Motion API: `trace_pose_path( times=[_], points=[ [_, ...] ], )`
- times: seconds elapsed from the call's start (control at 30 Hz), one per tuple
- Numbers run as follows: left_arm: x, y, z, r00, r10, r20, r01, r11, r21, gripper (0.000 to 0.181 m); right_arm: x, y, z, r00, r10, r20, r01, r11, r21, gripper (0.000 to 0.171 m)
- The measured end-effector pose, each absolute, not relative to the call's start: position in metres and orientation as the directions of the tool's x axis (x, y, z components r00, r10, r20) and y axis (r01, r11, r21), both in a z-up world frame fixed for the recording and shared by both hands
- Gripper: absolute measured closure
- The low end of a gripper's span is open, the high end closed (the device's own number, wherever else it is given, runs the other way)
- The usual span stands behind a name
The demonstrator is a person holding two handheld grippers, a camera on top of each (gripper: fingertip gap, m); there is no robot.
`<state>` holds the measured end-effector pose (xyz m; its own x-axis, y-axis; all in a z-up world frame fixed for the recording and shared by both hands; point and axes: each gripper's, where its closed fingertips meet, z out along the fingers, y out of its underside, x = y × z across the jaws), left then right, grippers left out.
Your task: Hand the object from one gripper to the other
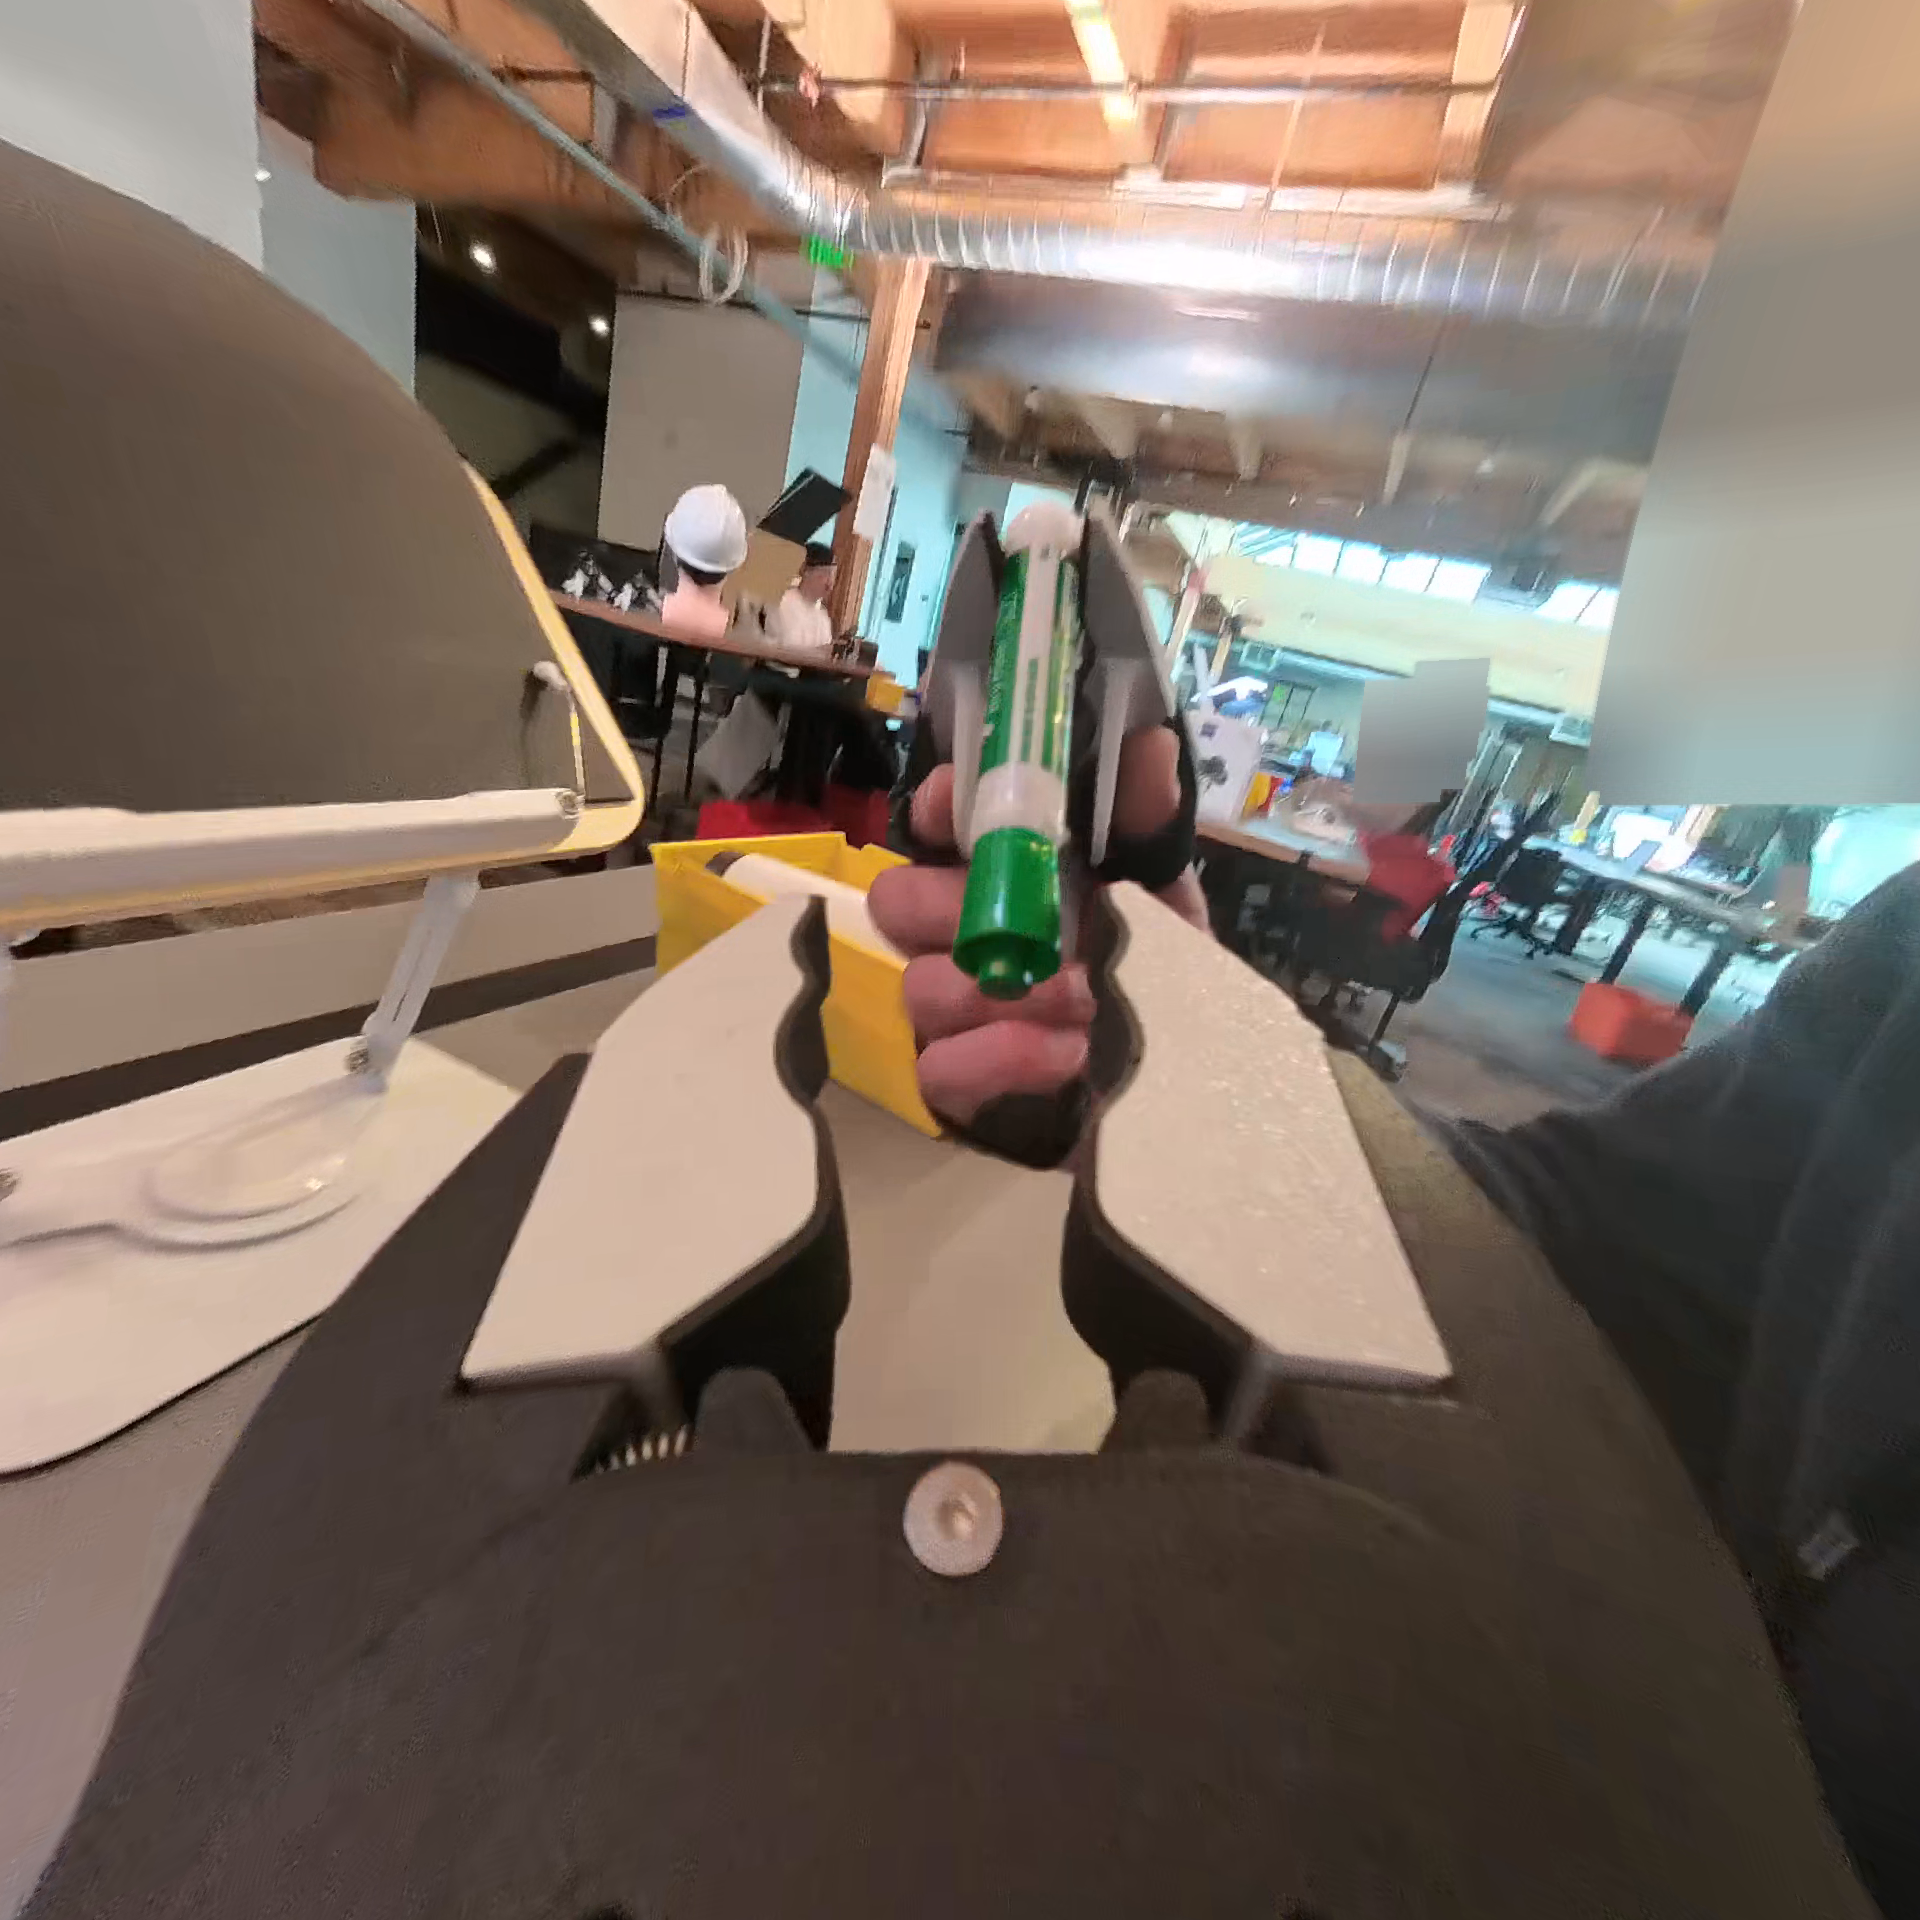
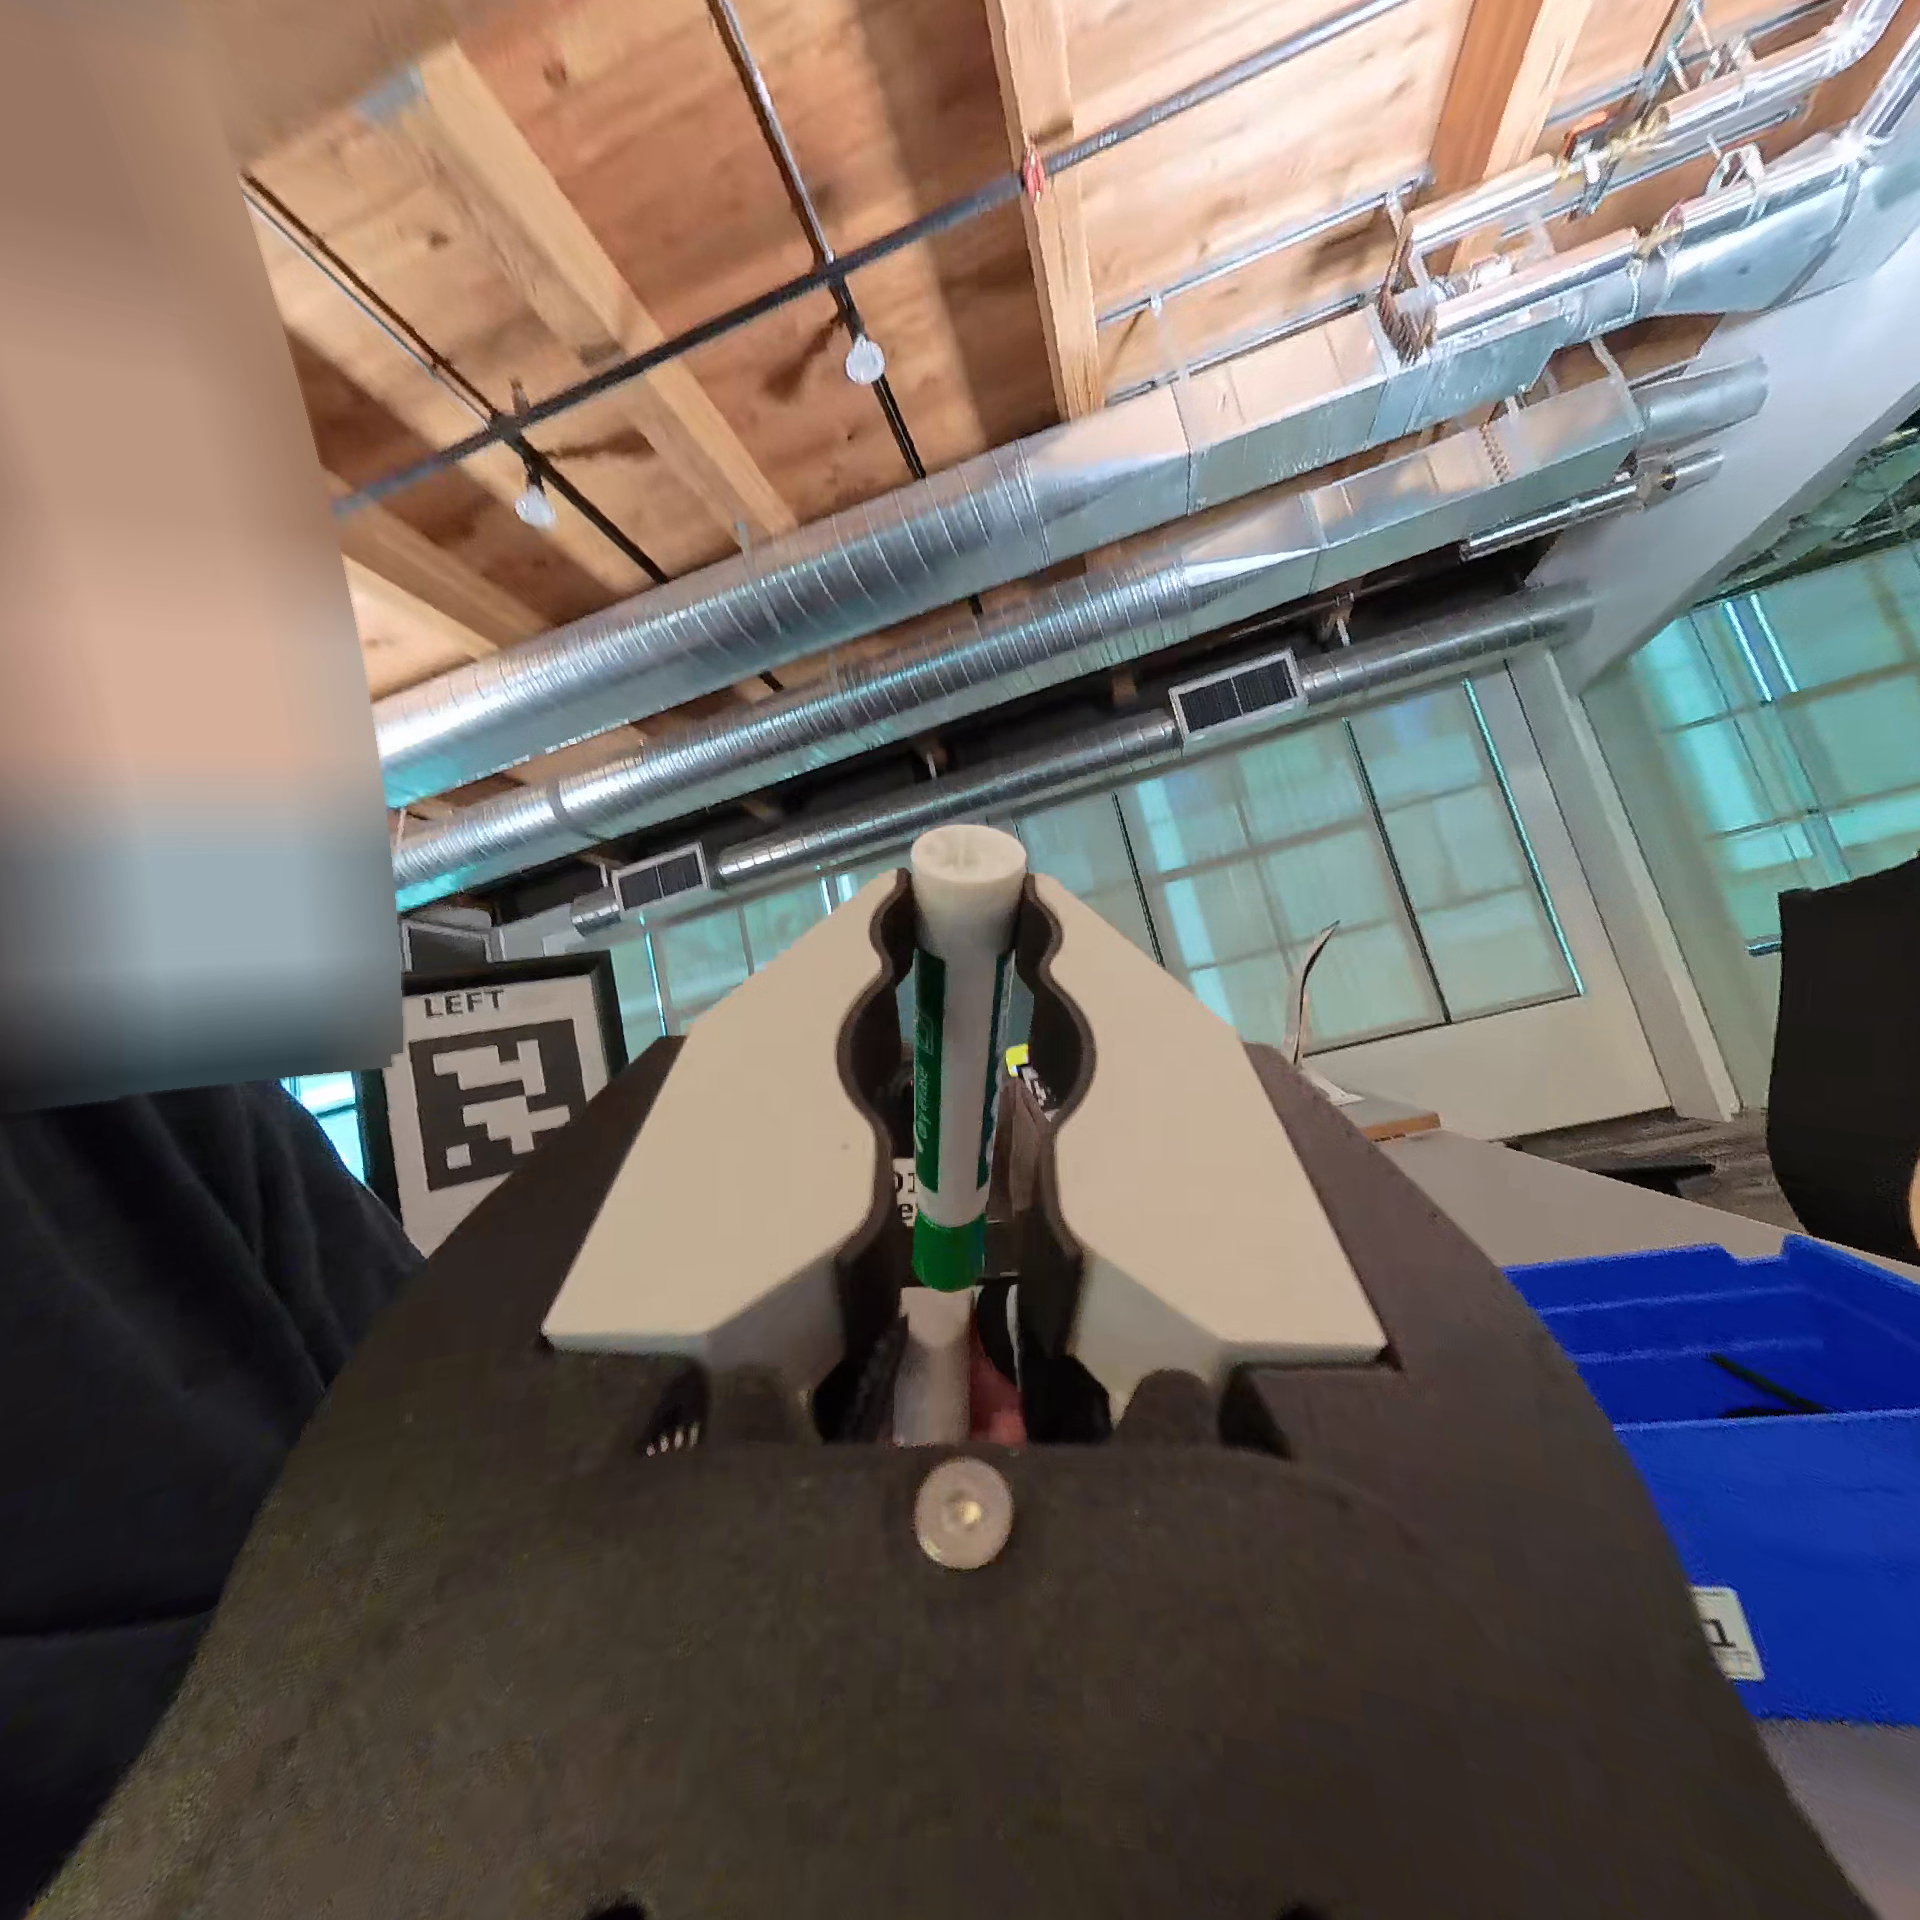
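A green-and-white marker (image 1: 1023,727) is clamped upright between the fingers of my right gripper (image 1: 1039,535), which a hand (image 1: 987,1039) holds in front of the left wrist camera. Its green cap (image 1: 1003,920) points down toward my left gripper (image 1: 961,925). That gripper is open, with the cap level with the gap between its fingertips, nearer the right one. I cannot tell whether they touch. In the right wrist view my right gripper (image 2: 969,883) is shut on the marker (image 2: 956,1070), whose white end sticks out past the tips.
A yellow bin (image 1: 727,883) holding a white roll stands on the grey table behind the left gripper. A white stand base (image 1: 208,1195) is at the left. A blue bin (image 2: 1714,1455) is at the right. A dark sleeve (image 1: 1714,1143) fills the right side. The grippers' ends are close to 9 cm from one another.
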<state>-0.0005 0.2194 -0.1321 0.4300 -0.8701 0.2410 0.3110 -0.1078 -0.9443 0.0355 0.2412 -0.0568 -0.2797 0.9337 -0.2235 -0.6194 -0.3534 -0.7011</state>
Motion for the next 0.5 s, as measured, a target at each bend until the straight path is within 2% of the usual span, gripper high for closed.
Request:
trace_pose_path(
  times=[0.1, 0.17, 0.4, 0.47, 0.5],
  points=[
    [0.011, 0.214, -0.129, 0.375, -0.887, 0.27, 0.348, -0.136, -0.928, 0.144, 0.035, 0.24, -0.059, -0.289, 0.931, -0.226, -0.635, -0.362, -0.682, 0.154],
    [0.011, 0.214, -0.126, 0.356, -0.888, 0.29, 0.383, -0.144, -0.912, 0.162, 0.036, 0.24, -0.059, -0.292, 0.929, -0.227, -0.645, -0.367, -0.671, 0.154],
    [0.001, 0.214, -0.117, 0.39, -0.88, 0.271, 0.377, -0.115, -0.919, 0.162, 0.038, 0.241, -0.069, -0.296, 0.926, -0.234, -0.629, -0.373, -0.682, 0.154],
    [0.0, 0.212, -0.116, 0.399, -0.886, 0.235, 0.319, -0.106, -0.942, 0.162, 0.038, 0.24, -0.075, -0.236, 0.951, -0.202, -0.6, -0.306, -0.739, 0.153],
    [-0.001, 0.212, -0.115, 0.41, -0.887, 0.211, 0.283, -0.097, -0.954, 0.162, 0.038, 0.241, -0.079, -0.198, 0.962, -0.185, -0.571, -0.267, -0.776, 0.146]
  ],
)
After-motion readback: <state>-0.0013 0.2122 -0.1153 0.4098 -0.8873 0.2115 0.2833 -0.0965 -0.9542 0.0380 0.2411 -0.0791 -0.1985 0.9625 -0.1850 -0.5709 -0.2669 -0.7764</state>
